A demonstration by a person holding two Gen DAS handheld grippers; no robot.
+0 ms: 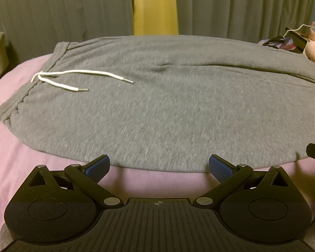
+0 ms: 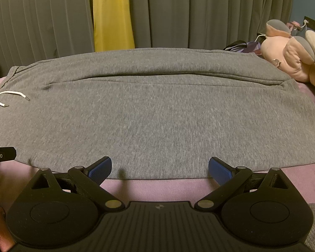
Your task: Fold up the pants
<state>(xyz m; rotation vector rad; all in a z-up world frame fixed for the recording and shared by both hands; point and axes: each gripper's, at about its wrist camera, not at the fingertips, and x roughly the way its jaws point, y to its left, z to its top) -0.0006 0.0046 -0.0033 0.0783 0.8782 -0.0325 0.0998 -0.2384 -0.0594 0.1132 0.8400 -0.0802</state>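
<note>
Pants (image 1: pixel 157 105) lie flat on the pink bed (image 1: pixel 14 147), both the left gripper (image 1: pixel 159 166) and right gripper (image 2: pixel 160 167) spread wide and empty at the near hem, so next up looks like pinching that edge.

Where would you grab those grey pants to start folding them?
Along the near edge of the grey pants, coming in low from the front. That hem lies flat and straight on the pink cover, just ahead of the open left gripper and right gripper, so each could probably pinch it.

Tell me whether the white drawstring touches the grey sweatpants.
Touching. In the left wrist view, the white drawstring lies flat on the grey sweatpants, both ends resting on the fabric.
</note>
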